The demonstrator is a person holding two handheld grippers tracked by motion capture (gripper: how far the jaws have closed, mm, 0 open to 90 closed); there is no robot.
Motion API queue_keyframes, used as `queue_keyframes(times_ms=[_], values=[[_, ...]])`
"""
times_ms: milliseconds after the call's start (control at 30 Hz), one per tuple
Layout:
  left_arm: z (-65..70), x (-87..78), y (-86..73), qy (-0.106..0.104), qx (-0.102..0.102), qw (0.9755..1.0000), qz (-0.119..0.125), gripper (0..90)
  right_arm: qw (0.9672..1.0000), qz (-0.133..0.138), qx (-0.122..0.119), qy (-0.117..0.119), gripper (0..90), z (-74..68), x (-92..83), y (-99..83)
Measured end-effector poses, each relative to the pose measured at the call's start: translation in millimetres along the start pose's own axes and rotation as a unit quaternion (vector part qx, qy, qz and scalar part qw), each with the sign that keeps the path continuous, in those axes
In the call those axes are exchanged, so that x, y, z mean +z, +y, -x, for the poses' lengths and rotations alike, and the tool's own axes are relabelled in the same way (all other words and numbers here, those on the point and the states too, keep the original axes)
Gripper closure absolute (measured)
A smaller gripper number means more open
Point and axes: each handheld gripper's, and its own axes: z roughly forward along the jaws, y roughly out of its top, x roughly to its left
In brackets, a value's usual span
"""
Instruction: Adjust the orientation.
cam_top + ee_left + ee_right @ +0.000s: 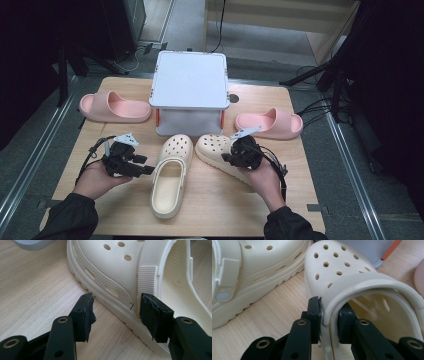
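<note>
On the table (125, 210), going left to right: a pink slide (114, 107) lies at the far left, well apart from the work. The left gripper (148, 170) hovers just beside the left clog (171, 175), its jaws spread wide and gripping nothing; in the left gripper view the clog's sole edge and textured strap hinge sit just ahead of the pads (86, 315). That clog lies toe toward the white box (190, 82), heel toward the person. The right clog (216, 150) lies angled beside it, toes near each other, and the right gripper (226, 159) is clamped on its side wall at the opening, one pad outside, one inside, as the right gripper view shows. A second pink slide (269, 123) lies at the far right. These clogs look like moulded foam: probably light, springy, a little grippy rather than slick, and not fragile. The thin collar rim is the natural hold; it will likely flex, so a pinch near the strap hinge should twist less.
</note>
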Motion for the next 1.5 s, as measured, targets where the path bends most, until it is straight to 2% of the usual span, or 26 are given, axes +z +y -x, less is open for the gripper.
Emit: queue_keyframes(times_ms=[200, 333, 567, 667, 767, 833, 867, 933, 967, 1033, 1300, 1500], values=[[0.1, 0.6, -0.3, 0.001, 0.000, 1.0000, -0.002, 43.9, 1.0000, 0.000, 0.001, 0.007, 75.4, -0.4, 2.0, -2.1], [-0.6, 0.2, -0.6, 0.000, 0.000, 1.0000, -0.001, 43.9, 0.9999, -0.005, -0.002, 0.011, 69.7, 1.8, 0.3, -5.0], [-1.5, -1.0, -1.4, 0.003, -0.003, 1.0000, 0.001, 43.9, 0.9995, 0.021, -0.002, 0.025, 65.7, 5.8, -21.2, -12.2], [-2.0, -1.8, -1.9, 0.005, -0.004, 1.0000, 0.004, 43.9, 0.9991, 0.025, 0.004, 0.033, 71.2, 7.1, -31.4, -16.8], [-1.7, -3.2, -1.9, 0.010, -0.002, 0.9999, 0.010, 44.4, 0.9993, 0.023, 0.012, 0.028, 77.8, 9.9, -39.1, -22.1], [-1.4, -4.5, -1.7, 0.013, 0.001, 0.9998, 0.015, 45.6, 0.9996, 0.023, 0.001, 0.015, 79.3, 12.8, -41.6, -25.2], [-1.9, -4.9, -1.6, 0.013, 0.001, 0.9998, 0.017, 46.1, 0.9997, 0.020, 0.002, 0.009, 79.4, 13.2, -41.8, -26.0], [-2.6, -4.1, -1.9, 0.012, -0.003, 0.9997, 0.019, 48.1, 0.9996, 0.017, -0.020, -0.003, 79.6, 16.3, -38.0, -28.4], [-3.0, -3.7, -2.1, 0.011, -0.003, 0.9998, 0.019, 48.5, 0.9997, 0.013, -0.021, -0.005, 79.6, 17.2, -35.5, -28.9], [-4.4, -3.8, -2.5, 0.009, -0.001, 0.9998, 0.018, 49.3, 0.9998, 0.003, -0.019, -0.004, 79.6, 18.4, -30.2, -29.2], [-6.1, -1.1, -4.1, 0.005, 0.000, 0.9999, 0.011, 49.7, 0.9986, -0.020, -0.047, -0.015, 79.5, 16.3, -15.9, -27.4], [-3.3, 3.0, -2.6, 0.005, 0.002, 1.0000, 0.003, 49.9, 0.9975, -0.021, -0.066, -0.017, 79.3, 18.7, -13.8, -29.7]])
